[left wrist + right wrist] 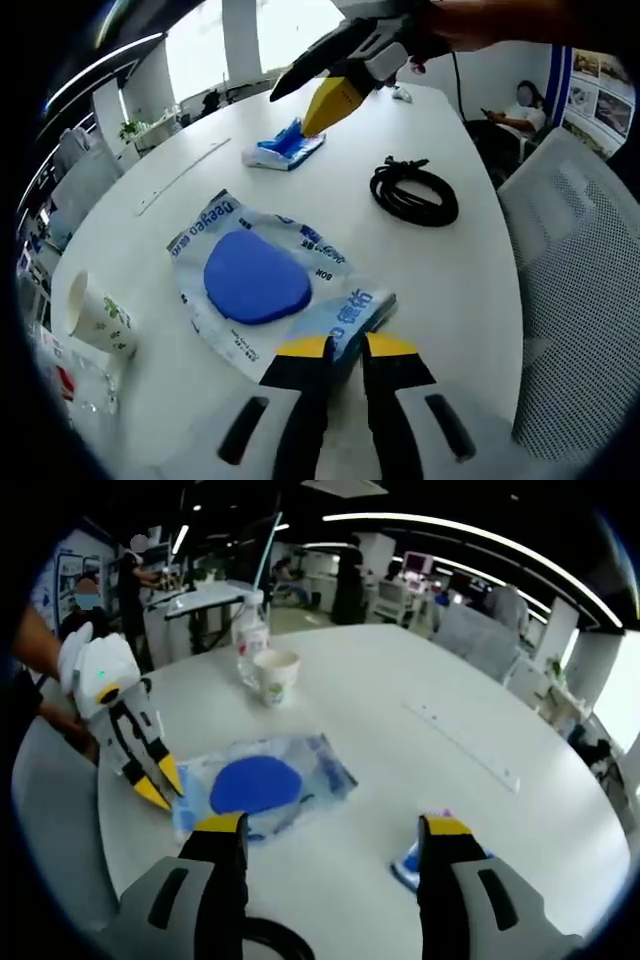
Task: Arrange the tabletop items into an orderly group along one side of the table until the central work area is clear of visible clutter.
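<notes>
Centrally, the white round worktop (470,290) carries every item and spans both views. Beside it, in the left gripper view, stands a white mesh chair (575,260). On the worktop, the largest item is a clear printed pouch (262,285) holding a blue oval pad; it lies flat near the worktop edge closest to the left tongs (346,345). The left tongs are clenched on the pouch: their yellow-tipped jaws stand nearly together, with a corner of the pouch pinched between the tips. The right gripper view shows the same contact from the other side, with the left tongs (160,785) meeting the pouch (265,785) at its edge. The right tongs (335,825) are released, their jaws standing wide apart above bare worktop (380,710), with nothing between them; in the left gripper view the right tongs (330,100) hover over the far part of the worktop, above the wipes. A coiled black cable (413,192) lies well apart from the pouch, nearer the chair. A small blue and white wipes pack (285,147) lies beyond the pouch; in the right gripper view the wipes (410,865) sit just beside one right jaw. A paper cup (100,320) lies on its side near the worktop edge; in the right gripper view the cup (274,676) stands beside a clear bottle (250,640). A long thin strip (185,175) lies flat across the far worktop.
</notes>
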Available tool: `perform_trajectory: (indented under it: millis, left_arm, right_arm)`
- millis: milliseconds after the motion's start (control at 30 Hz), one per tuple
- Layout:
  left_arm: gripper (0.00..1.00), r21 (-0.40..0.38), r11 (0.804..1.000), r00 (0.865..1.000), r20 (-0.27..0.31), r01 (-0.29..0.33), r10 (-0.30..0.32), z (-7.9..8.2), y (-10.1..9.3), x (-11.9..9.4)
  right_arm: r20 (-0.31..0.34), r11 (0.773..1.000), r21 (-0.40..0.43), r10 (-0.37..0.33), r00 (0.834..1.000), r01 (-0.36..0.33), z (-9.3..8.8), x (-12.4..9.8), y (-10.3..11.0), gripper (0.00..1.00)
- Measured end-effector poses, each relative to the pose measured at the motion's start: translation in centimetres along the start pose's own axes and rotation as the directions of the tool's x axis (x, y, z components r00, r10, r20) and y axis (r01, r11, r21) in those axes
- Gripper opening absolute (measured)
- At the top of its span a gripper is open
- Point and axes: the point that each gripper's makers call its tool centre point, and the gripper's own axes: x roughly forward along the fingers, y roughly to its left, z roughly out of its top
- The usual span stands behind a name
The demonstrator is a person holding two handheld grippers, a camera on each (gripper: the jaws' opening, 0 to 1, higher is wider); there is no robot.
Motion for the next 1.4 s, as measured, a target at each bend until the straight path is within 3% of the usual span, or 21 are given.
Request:
perform_trajectory:
  millis: [267,700,1400]
  left_arm:
    - [0.2,0.043,0.999,0.999,0.021,0.027,-0.028,1.2,-2.5,1.4]
    - [0.19,0.087,0.994,0.997,0.052,0.061,-0.065,2.8,-4.4,2.5]
    - [0.14,0.014,0.999,0.999,0.02,0.049,-0.049,-0.7,-3.2,0.1]
  right_arm:
    - [-0.004,1.0,-0.003,0.002,1.0,-0.002,0.0,-0.1,0.2,0.65]
    - [-0.01,1.0,0.001,-0.003,1.0,0.003,-0.4,-0.4,0.2,0.65]
    - [-0.021,0.999,0.032,0.009,1.0,-0.008,-2.0,0.0,0.7,0.64]
